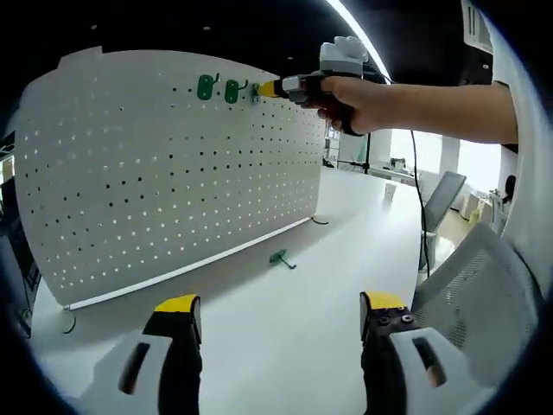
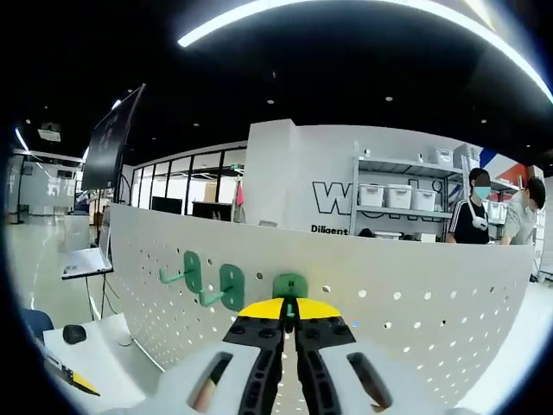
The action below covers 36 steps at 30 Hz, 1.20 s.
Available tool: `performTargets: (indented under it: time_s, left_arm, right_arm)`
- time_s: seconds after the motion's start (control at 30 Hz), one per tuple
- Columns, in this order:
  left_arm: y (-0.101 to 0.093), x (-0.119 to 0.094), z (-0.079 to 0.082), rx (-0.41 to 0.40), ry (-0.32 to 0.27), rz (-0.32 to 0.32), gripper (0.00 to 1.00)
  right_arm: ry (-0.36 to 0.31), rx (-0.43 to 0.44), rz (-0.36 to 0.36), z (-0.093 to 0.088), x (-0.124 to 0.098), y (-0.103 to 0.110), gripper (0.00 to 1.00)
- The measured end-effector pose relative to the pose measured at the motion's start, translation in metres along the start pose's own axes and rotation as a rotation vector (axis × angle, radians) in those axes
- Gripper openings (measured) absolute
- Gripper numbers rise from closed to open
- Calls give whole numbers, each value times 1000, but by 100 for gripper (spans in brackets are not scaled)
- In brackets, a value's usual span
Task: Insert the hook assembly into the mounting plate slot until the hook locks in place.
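Observation:
A white pegboard (image 1: 155,173) stands upright on the white table (image 1: 285,346). Two green hooks (image 1: 205,87) (image 1: 232,91) hang near its top edge. My right gripper (image 1: 275,87), held by a hand, is pressed to the board just right of them. In the right gripper view its jaws (image 2: 289,309) are shut on a third green hook (image 2: 290,285) whose plate lies against the pegboard (image 2: 415,303), beside the two mounted hooks (image 2: 192,271) (image 2: 230,288). Another green hook (image 1: 281,258) lies loose on the table before the board. My left gripper (image 1: 281,304) hovers open over the table.
A mesh chair back (image 1: 471,285) is at the right and an open laptop (image 1: 441,199) sits further back. Behind the board are a tall monitor (image 2: 112,138), a mouse (image 2: 74,333), storage shelves (image 2: 397,194) and two people (image 2: 501,216).

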<state>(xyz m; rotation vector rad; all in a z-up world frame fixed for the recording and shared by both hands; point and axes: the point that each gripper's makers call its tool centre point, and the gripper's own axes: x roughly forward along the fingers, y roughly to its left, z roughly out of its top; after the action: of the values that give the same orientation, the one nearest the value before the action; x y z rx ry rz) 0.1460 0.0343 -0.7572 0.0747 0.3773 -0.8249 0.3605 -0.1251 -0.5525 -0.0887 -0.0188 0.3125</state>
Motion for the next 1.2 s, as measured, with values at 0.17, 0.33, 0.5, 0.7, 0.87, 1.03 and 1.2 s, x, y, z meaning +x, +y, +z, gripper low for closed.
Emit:
performTargets:
  time_s: [0.17,0.33,0.5,0.7,0.87,1.03,1.2]
  left_arm:
    - [1,0,-1,0,3,0,77]
    - [1,1,-1,4,4,0,77]
    - [1,0,-1,2,0,3,77]
    - [0,1,1,14,-7,6,77]
    - [0,2,2,11,-13,5,77]
    - [0,2,4,13,-16,7,77]
    - [0,2,3,19,-14,8,77]
  right_arm:
    - [-6,11,-27,1,1,1,1]
    - [-4,29,-93,0,2,1,1]
    - [-1,22,-156,0,3,1,1]
    - [-8,27,-184,-2,4,0,1]
    - [-7,22,-178,-2,3,0,2]
    - [-23,8,-140,-1,1,1,3]
    - [-54,-28,-56,2,-2,7,15]
